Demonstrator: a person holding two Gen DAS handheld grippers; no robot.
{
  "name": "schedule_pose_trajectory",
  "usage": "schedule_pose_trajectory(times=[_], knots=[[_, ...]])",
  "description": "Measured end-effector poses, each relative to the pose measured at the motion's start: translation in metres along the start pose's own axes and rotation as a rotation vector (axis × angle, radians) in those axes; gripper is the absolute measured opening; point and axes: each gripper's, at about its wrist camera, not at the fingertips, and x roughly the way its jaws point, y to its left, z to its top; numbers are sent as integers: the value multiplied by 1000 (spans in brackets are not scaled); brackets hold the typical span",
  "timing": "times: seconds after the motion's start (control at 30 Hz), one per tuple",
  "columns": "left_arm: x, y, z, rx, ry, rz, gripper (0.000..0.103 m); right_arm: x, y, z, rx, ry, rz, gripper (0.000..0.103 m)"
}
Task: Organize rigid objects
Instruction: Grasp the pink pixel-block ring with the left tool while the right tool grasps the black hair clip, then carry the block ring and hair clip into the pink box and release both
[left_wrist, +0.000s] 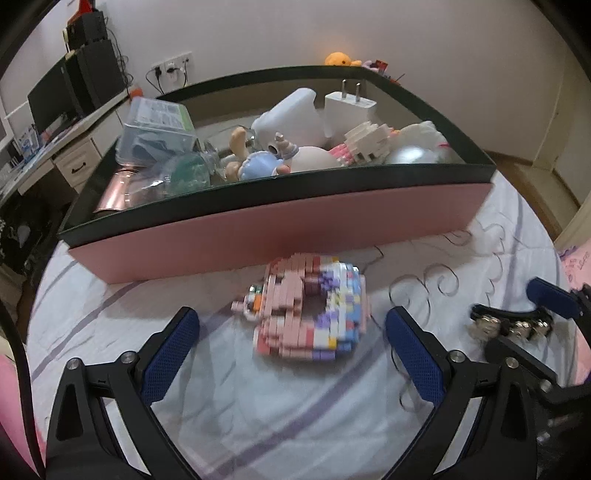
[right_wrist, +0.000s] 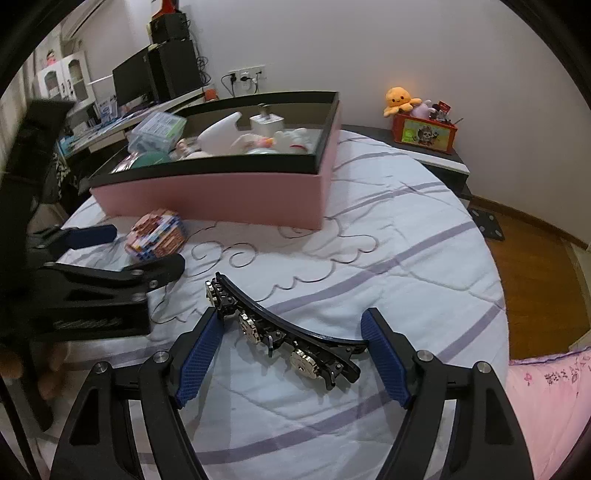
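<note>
**Two grippers spread over two loose items on the quilt**

Two hand-held grippers are seen low over a white quilted bedspread with lilac stripes (right_wrist: 388, 229). Nearest in the right wrist view, the right gripper (right_wrist: 291, 360) is held with its blue-padded black jaws well apart. Between them a black curved jingle stick with silver metal discs (right_wrist: 280, 328) is lying flat on the quilt. Its far end is seen touching or almost touching the left-hand pad; the right-hand pad stands clear of it. Nothing is gripped.

To the left, in the left wrist view, the left gripper (left_wrist: 291, 345) is likewise spread wide. A pink, white and purple toy built of small plastic bricks, ring-shaped (left_wrist: 308, 310), is resting on the quilt between and just beyond the pads, untouched by either. The picture there is slightly blurred. The jingle stick lies near this toy, on its right.

Just behind the brick toy a large rectangular box with pink outer walls and a dark rim (left_wrist: 280, 225) is set on the bedspread. It is already crowded: a clear plastic case with a green label (left_wrist: 157, 127) at left, a white two-pin wall charger (left_wrist: 349, 103) at the back, a small pale-blue and cream figurine (left_wrist: 258, 164) near the front wall, a second cream-and-pink brick model (left_wrist: 364, 142) at right.

Farther off, an orange plush octopus (right_wrist: 400, 99) is perched beside a red tin box (right_wrist: 424, 134) on a ledge against the wall.
</note>
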Motion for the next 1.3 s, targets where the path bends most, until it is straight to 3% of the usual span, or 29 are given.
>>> schedule_pose_trajectory(times=[0.1, 0.3, 0.5, 0.6, 0.73, 0.87, 0.97, 1.17, 1.3], knots=[[-6, 2, 0, -3, -27, -17, 69, 1, -4, 2, 10, -5, 6, 78], [-28, 12, -15, -13, -57, -44, 68, -2, -1, 6, 21, -28, 19, 78], [-72, 30, -22, -32, -161, -63, 69, -17, 12, 19, 2, -86, 46, 78], [-91, 40, -8, -24, -223, -61, 69, -25, 19, 31, -8, -127, 64, 78], [-88, 49, 22, 1, -250, -23, 69, -27, 31, 63, -38, -176, 65, 78], [-68, 61, 49, 2, -219, -3, 69, -7, 40, 98, -55, -183, 80, 78], [-42, 73, 65, -11, -152, -25, 69, 21, 41, 123, -60, -147, 79, 78], [-1, 87, 88, -27, -108, 7, 69, 64, 48, 147, -77, -81, 86, 78], [5, 92, 93, -55, -99, 64, 81, 84, 43, 151, -57, -65, 89, 82]])
